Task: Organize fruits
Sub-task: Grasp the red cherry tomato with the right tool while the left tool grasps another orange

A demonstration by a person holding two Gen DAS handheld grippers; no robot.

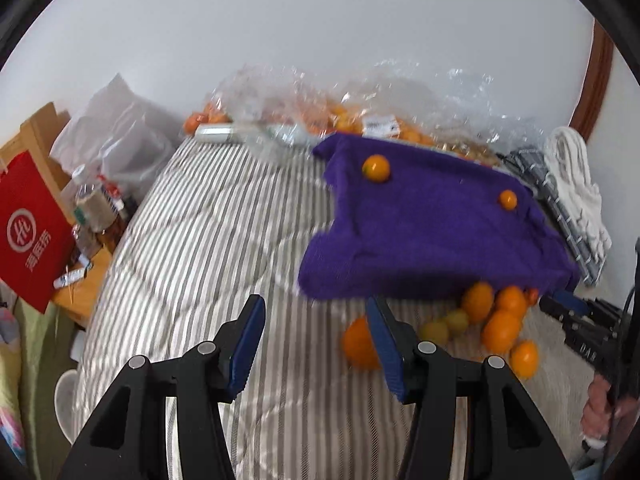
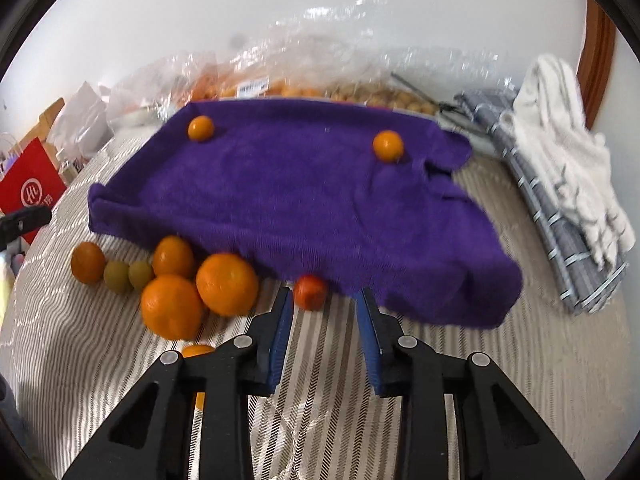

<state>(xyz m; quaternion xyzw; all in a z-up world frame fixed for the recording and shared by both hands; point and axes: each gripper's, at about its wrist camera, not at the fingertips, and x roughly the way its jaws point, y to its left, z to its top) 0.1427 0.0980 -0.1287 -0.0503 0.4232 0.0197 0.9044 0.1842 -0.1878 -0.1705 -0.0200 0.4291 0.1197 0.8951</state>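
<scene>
Both wrist cameras look forward and down over a striped bed toward the wall. The left sits further left; the right sits closer to the shared purple towel (image 1: 432,232) (image 2: 304,208)

You see a purple towel (image 2: 304,200) carrying 2 orange fruits (image 2: 387,145), a grey-and-white striped bedspread (image 1: 192,240), 2 olive-green fruits (image 2: 128,276) and a red bag (image 1: 30,228) with white print.

A striped bed cover (image 1: 192,240) carries everything. At its far right edge a white cloth (image 2: 568,152) lies on a folded grey checked cloth (image 2: 560,240). Beside the bed's left edge stand a red bag (image 1: 32,228) and bottles (image 1: 94,208).
</scene>
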